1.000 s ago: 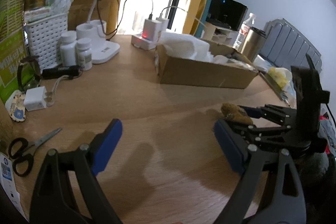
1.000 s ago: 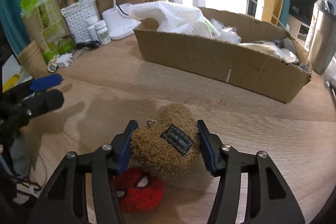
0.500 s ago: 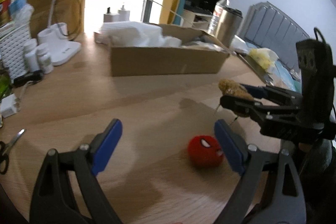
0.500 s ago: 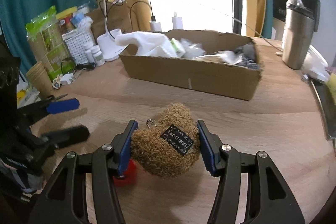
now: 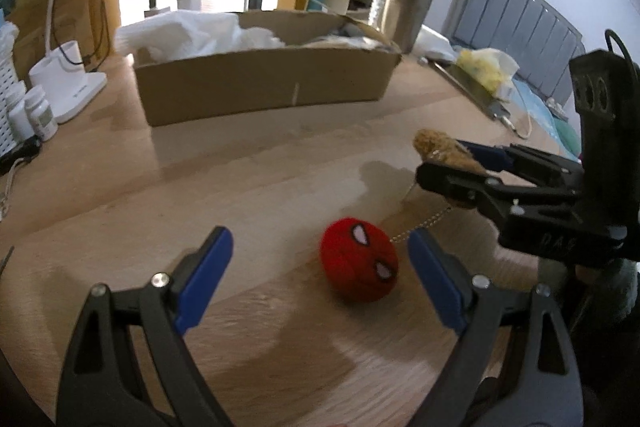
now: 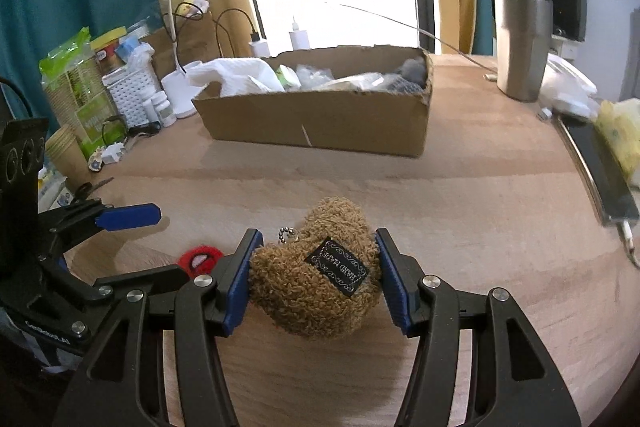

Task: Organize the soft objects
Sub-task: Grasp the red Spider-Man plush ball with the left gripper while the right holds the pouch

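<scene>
Wood-grain table (image 6: pixel 460 211) fills my view, with the cardboard box (image 6: pixel 320 125) standing at its far side, stuffed with white cloth and other soft bits. Nearer me, my right gripper (image 6: pixel 316 281) has its blue fingers (image 6: pixel 240 287) clamped on the brown plush toy (image 6: pixel 316 291) — black label facing up, bead chain dangling, held above the table. My left gripper (image 5: pixel 320 275) has its fingers wide apart, gripping nothing. The red plush ball (image 5: pixel 359 261) lies on the table between them — nearer the right-hand finger, just under the brown toy.
</scene>
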A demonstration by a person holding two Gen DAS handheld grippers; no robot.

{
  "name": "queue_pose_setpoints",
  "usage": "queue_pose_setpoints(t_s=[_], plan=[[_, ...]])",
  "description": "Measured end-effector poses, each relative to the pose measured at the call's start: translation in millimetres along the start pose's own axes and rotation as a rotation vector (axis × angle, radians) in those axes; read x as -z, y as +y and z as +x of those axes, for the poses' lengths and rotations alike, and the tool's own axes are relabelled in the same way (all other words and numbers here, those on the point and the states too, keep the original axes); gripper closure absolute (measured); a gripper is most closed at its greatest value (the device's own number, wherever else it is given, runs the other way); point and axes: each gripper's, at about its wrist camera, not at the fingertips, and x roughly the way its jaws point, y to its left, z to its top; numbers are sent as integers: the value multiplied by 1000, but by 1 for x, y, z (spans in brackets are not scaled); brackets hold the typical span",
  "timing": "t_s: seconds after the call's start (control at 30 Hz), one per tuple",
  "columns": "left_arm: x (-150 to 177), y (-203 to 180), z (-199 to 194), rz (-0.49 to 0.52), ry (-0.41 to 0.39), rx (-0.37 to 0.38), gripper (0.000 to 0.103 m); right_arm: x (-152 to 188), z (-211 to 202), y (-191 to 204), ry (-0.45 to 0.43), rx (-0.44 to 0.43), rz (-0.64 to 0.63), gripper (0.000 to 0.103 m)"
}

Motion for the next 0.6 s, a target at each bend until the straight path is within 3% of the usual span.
queue_pose_setpoints(t_s=[0.17,0.6], plan=[[-2,-12,8,36,10,5,13,5,0,-4,3,-4,7,42],[-4,-19,29,74,45,-42,13,12,-6,-13,0,8,-10,24]])
